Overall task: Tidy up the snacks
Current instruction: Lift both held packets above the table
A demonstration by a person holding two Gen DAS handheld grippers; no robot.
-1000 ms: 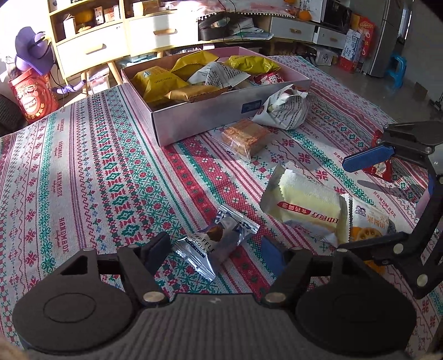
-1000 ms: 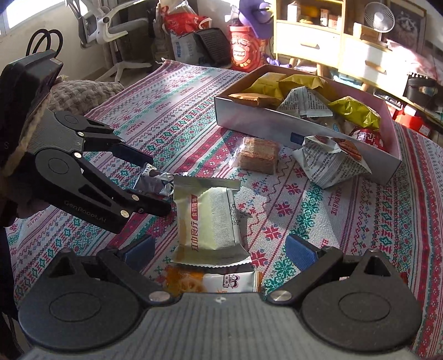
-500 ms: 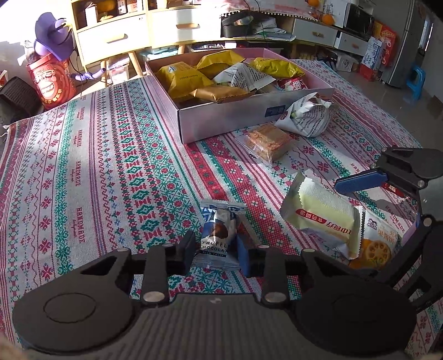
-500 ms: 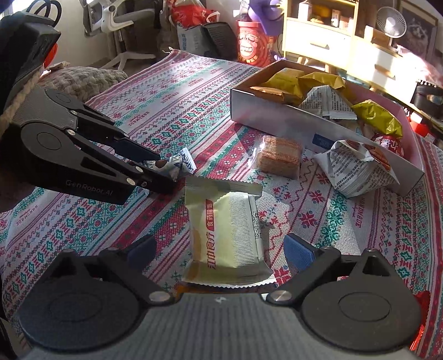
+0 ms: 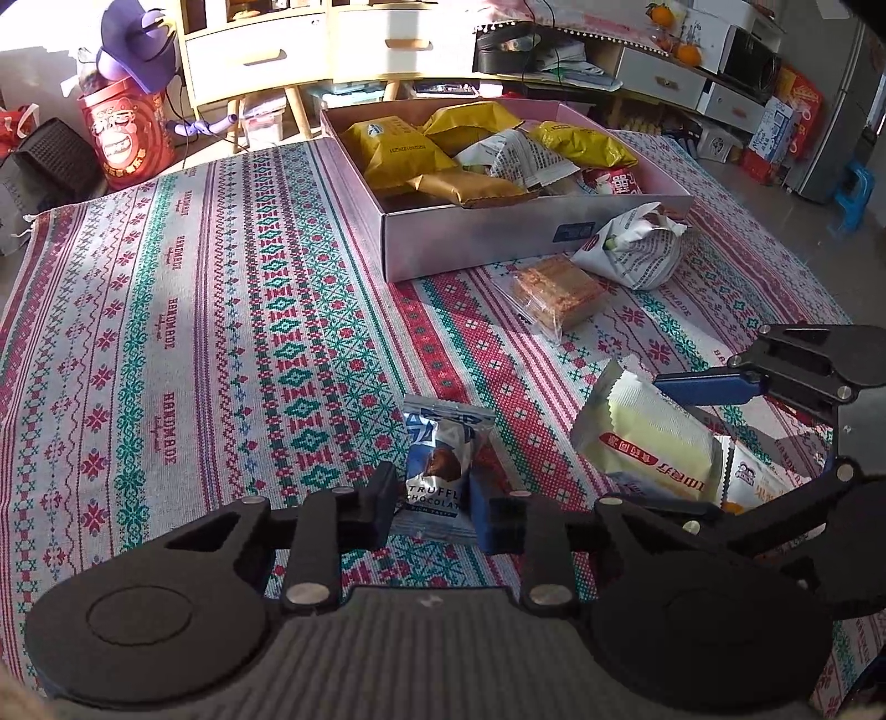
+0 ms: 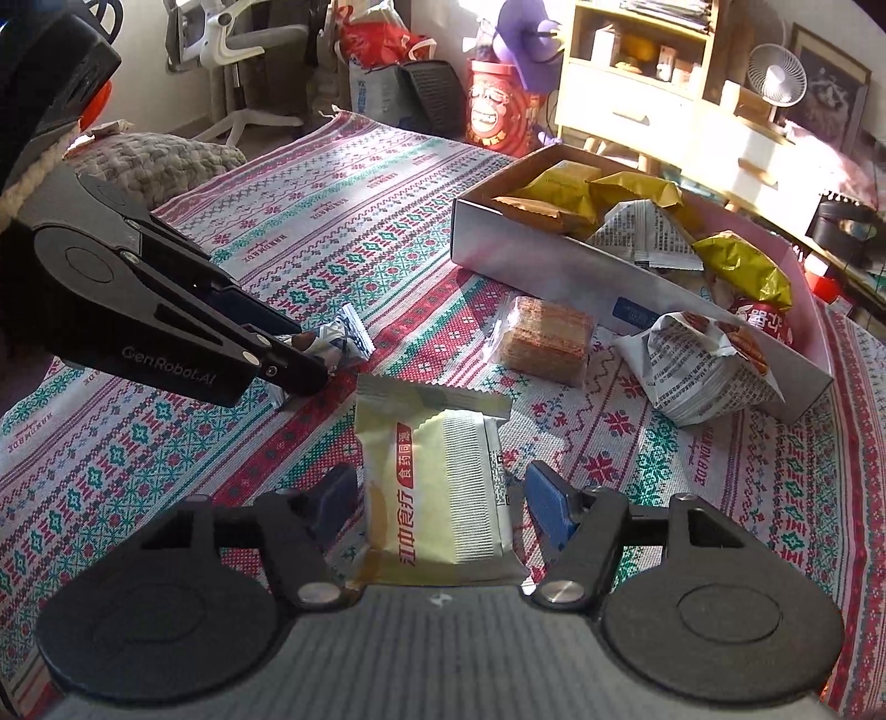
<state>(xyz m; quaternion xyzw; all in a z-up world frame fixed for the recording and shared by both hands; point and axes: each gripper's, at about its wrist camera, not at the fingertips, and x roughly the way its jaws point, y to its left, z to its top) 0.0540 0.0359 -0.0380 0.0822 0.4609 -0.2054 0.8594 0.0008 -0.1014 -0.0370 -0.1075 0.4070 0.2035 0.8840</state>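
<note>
- The left tongs [image 5: 433, 512] have just been closing and pinch the small blue-and-silver foil chocolate truffle packet [image 5: 440, 468], which lies on the patterned woven cloth of the surface [image 5: 221, 332].
- The right tongs [image 6: 440, 507] have just been closing around the pale yellow plastic snack packet [image 6: 437, 487]; their blue pads [image 6: 545, 507] stand just beside its edges, not pressing.
- Further away, the open pink cardboard box [image 5: 487, 238] holds yellow snack bags.

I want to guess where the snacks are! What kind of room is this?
Probably a living room in a home: a wooden drawer cabinet, an office chair and a small fan stand around the patterned cloth.
</note>
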